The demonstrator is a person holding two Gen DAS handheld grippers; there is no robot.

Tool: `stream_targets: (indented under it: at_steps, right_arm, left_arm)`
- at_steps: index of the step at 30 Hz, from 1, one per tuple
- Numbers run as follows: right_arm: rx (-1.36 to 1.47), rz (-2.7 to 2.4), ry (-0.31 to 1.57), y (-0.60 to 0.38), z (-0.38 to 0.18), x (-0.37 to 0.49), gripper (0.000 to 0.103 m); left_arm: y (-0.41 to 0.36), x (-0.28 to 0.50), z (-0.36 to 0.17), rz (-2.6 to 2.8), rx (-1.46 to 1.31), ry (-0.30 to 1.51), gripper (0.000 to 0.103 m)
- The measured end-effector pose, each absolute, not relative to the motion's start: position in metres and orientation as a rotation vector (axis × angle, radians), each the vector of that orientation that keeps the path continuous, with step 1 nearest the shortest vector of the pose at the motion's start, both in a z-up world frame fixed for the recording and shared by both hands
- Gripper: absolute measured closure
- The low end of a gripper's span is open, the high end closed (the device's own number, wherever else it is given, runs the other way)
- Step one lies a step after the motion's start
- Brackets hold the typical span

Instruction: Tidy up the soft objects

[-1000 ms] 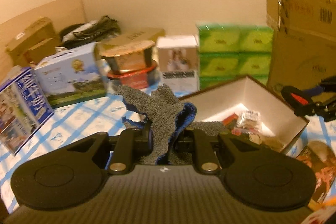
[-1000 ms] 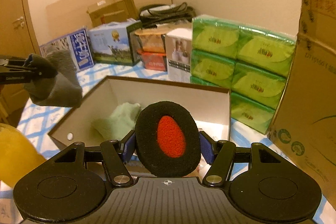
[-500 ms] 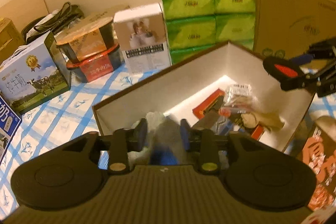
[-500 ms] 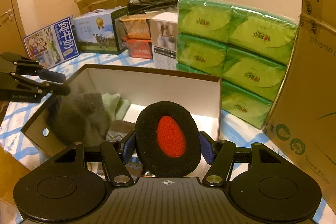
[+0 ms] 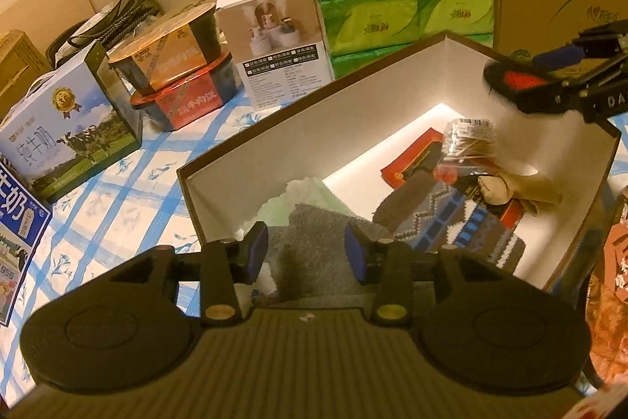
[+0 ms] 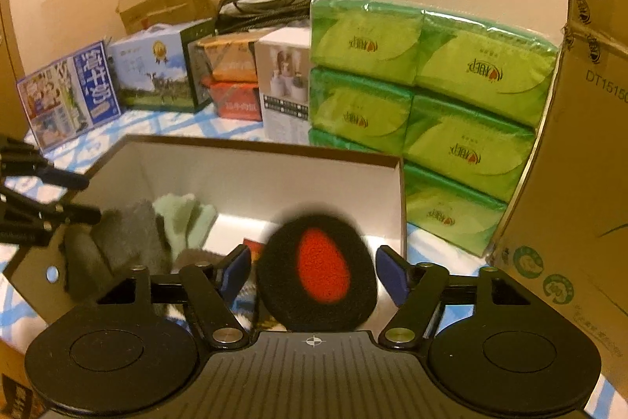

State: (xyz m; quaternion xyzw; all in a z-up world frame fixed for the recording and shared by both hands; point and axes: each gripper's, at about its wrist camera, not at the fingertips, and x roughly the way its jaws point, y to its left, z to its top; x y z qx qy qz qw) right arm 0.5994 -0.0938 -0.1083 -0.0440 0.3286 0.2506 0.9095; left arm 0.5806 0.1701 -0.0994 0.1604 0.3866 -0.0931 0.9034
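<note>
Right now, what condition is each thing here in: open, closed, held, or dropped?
Storage box: open, no lid on it, partly filled.
Grey sock: lying in the box, released.
Left hand-held gripper: open, its jaws have just been opening, pads clear of the sock.
Black and red pad: between the right jaws, untouched by either pad.
Right hand-held gripper: open, its jaws have just been opening.
Green tissue packs: sealed, stacked.
</note>
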Motion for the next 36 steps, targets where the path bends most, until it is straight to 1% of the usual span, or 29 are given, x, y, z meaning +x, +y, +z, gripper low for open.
stream_targets:
  at_steps: [1,4,13,20,22,28,33,36]
  right_arm:
    - [-0.077,0.521,0.677,-0.094,-0.107,0.6,0.027]
    - [-0.067,0.517,0.667,-0.095,-0.105,0.599,0.025]
    - [-0.04,0.512,0.683,-0.109,-0.103,0.587,0.024]
    - [-0.015,0.505,0.659,-0.128,-0.085,0.557,0.024]
    - [0.004,0.505,0.649,-0.136,-0.079,0.545,0.024]
    - [0.041,0.529,0.634,-0.159,-0.06,0.491,0.024]
    - [0.1,0.549,0.631,-0.173,-0.046,0.439,0.024]
    - [0.11,0.547,0.648,-0.176,-0.039,0.406,0.024]
  left_arm:
    - [0.17,0.58,-0.1,-0.188,0.333,0.798,0.06]
    - [0.171,0.58,-0.1,-0.18,0.33,0.8,0.06]
    - [0.176,0.576,-0.09,-0.151,0.293,0.786,0.059]
    - [0.191,0.559,-0.069,-0.088,0.221,0.765,0.057]
    - [0.2,0.549,-0.059,-0.062,0.193,0.753,0.049]
    - [0.217,0.496,-0.025,-0.001,0.149,0.695,0.045]
    - [0.216,0.438,-0.002,0.049,0.131,0.67,0.036]
    - [0.208,0.398,0.008,0.101,0.13,0.668,0.032]
